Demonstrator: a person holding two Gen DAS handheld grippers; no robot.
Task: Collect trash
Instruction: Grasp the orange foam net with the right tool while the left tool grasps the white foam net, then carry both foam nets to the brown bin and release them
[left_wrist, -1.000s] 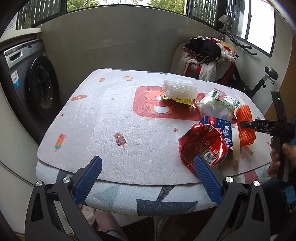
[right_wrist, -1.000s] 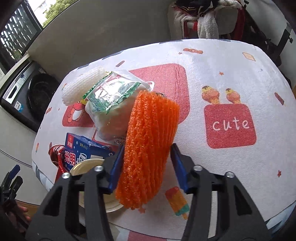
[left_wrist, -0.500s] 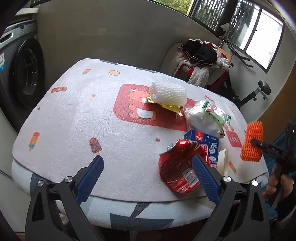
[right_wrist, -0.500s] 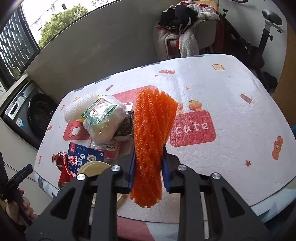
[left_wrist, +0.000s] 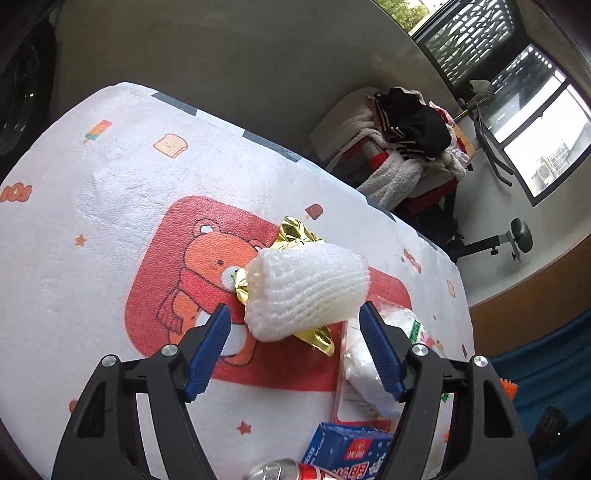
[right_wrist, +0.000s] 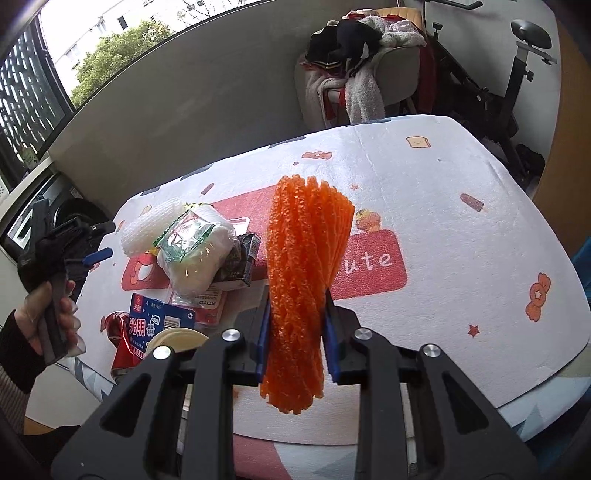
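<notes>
Since a second ago the left tool (left_wrist: 295, 343) has swung in across the worktop (left_wrist: 110, 206) from the near edge to the white foam net (left_wrist: 306, 291), and its jaws have just been narrowing; the net sits between them, but the blue pads are not yet on it. The right tool (right_wrist: 295, 343) has closed on the orange foam net (right_wrist: 306, 280) and lifted it clear of the cloth, where it stands upright, pinched near its lower end.

The step in hand looks like a two-handed pickup: one piece is secured, the second is being framed. The white net lies on a gold foil wrapper (left_wrist: 295, 236), so the next move calls for closing gently on the soft net alone, then lifting. Beyond it lie a clear plastic bag (left_wrist: 373, 354) and a blue carton (right_wrist: 159, 325), left for later.
</notes>
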